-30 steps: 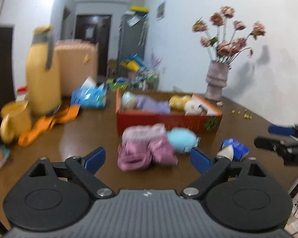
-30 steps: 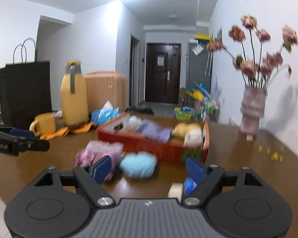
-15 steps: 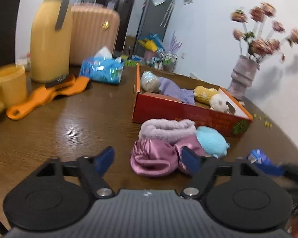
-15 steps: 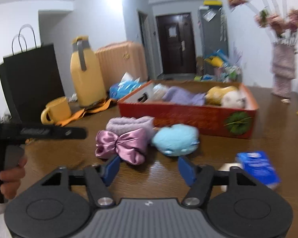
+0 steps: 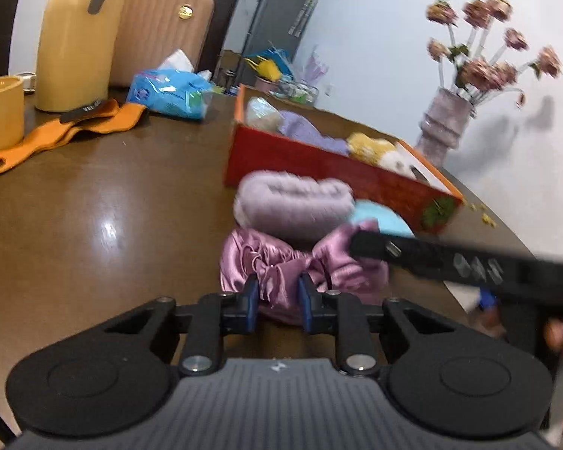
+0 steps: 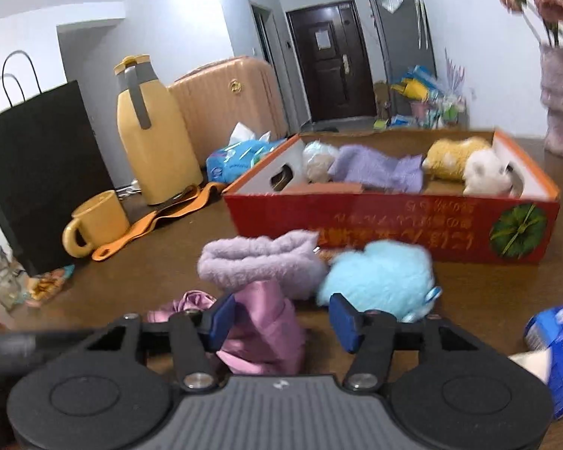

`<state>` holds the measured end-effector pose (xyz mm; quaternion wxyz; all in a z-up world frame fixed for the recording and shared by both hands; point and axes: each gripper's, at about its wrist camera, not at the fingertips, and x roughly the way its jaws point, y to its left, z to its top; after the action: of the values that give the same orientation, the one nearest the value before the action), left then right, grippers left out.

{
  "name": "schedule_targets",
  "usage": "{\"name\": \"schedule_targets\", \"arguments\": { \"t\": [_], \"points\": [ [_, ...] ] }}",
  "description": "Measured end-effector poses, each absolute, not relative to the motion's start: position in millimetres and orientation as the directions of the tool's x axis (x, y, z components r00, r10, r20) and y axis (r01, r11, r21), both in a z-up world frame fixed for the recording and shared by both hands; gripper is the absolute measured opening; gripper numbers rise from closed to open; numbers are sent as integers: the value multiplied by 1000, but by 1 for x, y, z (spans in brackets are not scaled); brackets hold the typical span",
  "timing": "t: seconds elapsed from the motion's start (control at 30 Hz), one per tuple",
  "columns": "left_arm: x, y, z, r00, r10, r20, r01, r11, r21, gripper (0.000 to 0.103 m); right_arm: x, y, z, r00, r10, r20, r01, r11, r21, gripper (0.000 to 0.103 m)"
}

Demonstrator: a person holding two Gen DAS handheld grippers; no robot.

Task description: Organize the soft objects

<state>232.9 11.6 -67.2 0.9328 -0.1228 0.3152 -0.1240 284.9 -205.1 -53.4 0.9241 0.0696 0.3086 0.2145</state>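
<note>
Your left gripper is closing on the satin bow, pads pinching its folds; your right gripper stands half apart over it.

Bow before fluffy roll, box behind, plush right

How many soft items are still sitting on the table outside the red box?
3. The satin bow lies nearest, between the left tool fingers; the fluffy lilac roll sits behind it; the light blue plush lies beside that, against the red box. Others may be hidden.
</note>
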Motion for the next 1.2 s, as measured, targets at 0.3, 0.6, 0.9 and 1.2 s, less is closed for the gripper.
{"name": "schedule_targets", "arguments": {
  "t": [0.3, 0.6, 0.9, 1.2],
  "points": [
    [212, 2, -71, 769, -281, -575, 185, 958, -220, 22, 271, -202, -53, 708, 455, -540, -342, 890, 302, 44],
    [200, 7, -65, 764, -312, -565, 209, 948, -240, 43, 258, -204, -58, 724, 426, -542, -345, 905, 250, 18],
    [223, 18, -61, 764, -373, -526, 283, 927, -246, 55, 252, -212, -64, 719, 448, -531, -339, 894, 294, 18],
    [228, 20, -67, 708, -436, -556, 300, 898, -322, 20, 247, -217, -68, 709, 472, -525, -337, 879, 337, 10]
  ]
}}
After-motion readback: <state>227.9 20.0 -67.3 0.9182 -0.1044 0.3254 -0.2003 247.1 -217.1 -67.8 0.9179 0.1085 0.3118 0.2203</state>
